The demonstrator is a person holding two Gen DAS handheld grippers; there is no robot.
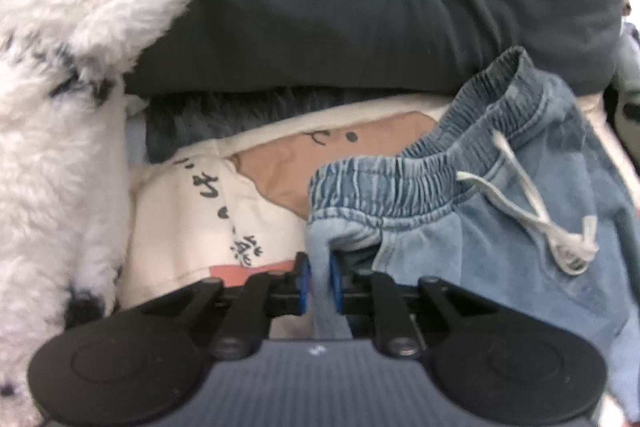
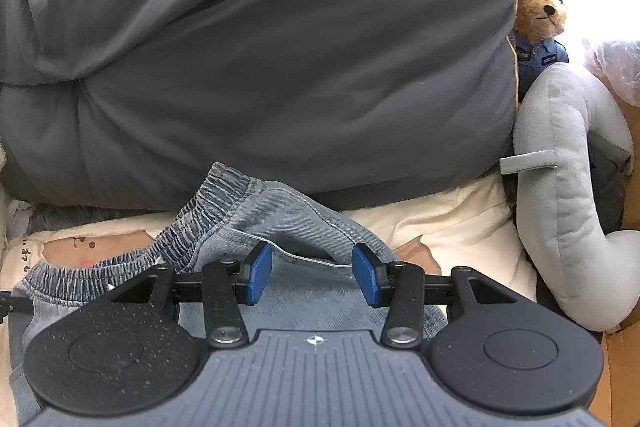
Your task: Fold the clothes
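Light blue denim shorts (image 1: 492, 227) with an elastic waistband and a white drawstring (image 1: 532, 211) lie on a cream printed sheet (image 1: 192, 211). My left gripper (image 1: 319, 281) is shut on a fold of the shorts' fabric near the waistband's left end. In the right wrist view the same shorts (image 2: 296, 223) lie bunched under my right gripper (image 2: 312, 275), which is open with its blue pads on either side of the denim near a pocket edge, not closed on it.
A big dark grey duvet (image 2: 260, 59) lies behind the shorts. A white fluffy plush (image 1: 64, 75) is at left. A grey plush (image 2: 560, 195), a teddy bear in uniform (image 2: 540, 19) and a cardboard box edge (image 2: 624, 359) are at right.
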